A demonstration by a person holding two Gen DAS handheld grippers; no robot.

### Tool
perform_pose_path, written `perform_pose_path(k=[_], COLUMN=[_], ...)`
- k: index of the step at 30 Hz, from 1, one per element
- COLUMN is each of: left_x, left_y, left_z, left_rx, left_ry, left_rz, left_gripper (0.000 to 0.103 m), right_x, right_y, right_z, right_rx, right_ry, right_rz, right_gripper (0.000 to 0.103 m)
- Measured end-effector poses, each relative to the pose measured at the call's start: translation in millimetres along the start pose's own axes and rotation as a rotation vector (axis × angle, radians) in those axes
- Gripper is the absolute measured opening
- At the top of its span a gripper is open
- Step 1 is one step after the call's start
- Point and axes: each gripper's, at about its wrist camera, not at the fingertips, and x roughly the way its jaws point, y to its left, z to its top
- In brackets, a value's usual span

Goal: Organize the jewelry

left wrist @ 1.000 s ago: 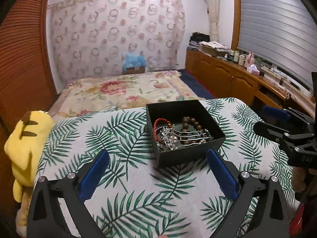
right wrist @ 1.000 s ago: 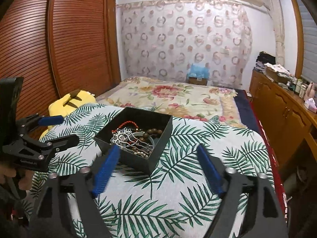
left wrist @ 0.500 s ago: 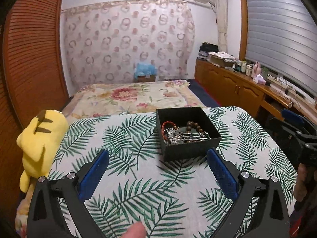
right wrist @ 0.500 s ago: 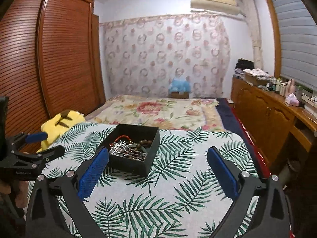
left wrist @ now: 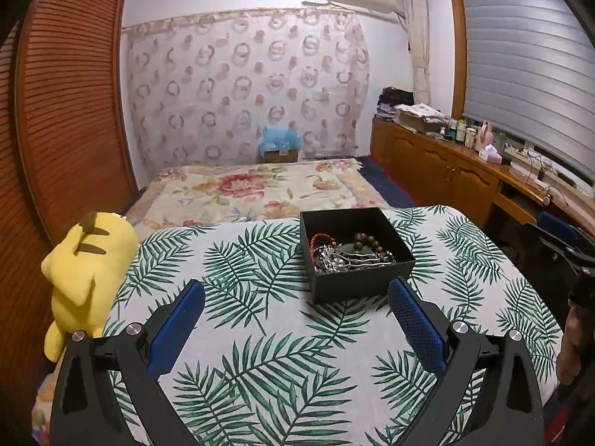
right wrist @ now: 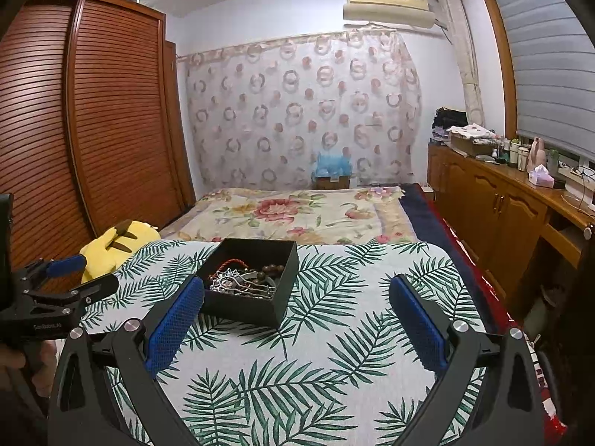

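Note:
A black open box (left wrist: 362,282) (right wrist: 245,306) sits on a table with a palm-leaf cloth (left wrist: 260,364) (right wrist: 334,353). Inside lie a red cord bracelet (left wrist: 320,238) (right wrist: 230,262), dark wooden beads (left wrist: 368,241) (right wrist: 273,269) and tangled silver chains (left wrist: 346,258) (right wrist: 238,284). My left gripper (left wrist: 295,297) is open, a little back from the box's near wall, with nothing between its blue pads. My right gripper (right wrist: 295,297) is open too and holds nothing; the box is by its left finger. The left gripper (right wrist: 70,278) also shows at the left edge of the right wrist view.
A yellow plush toy (left wrist: 83,271) (right wrist: 115,241) leans at the table's left edge. Behind the table is a bed with a floral cover (left wrist: 256,189). Wooden cabinets (left wrist: 446,171) with clutter run along the right wall, a slatted wardrobe (right wrist: 93,130) along the left.
Both grippers have pulled back from the box and tipped up, so more of the room shows. The right gripper's jaws widened a little. The jewelry stays in the box.

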Motion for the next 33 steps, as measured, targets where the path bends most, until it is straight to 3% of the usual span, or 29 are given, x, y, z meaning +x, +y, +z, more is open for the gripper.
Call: perform_pose_path(k=[33], left_x=[-3.0], left_y=[-6.6], left_z=[-0.1], left_rx=[0.004], left_ry=[-0.011], left_rz=[0.002], left_gripper=[0.095], right_x=[-0.5], right_y=[8.5], right_z=[-3.5], right_rx=[-0.006], right_ry=[0.001], right_rz=[0.009], right_gripper=[0.1])
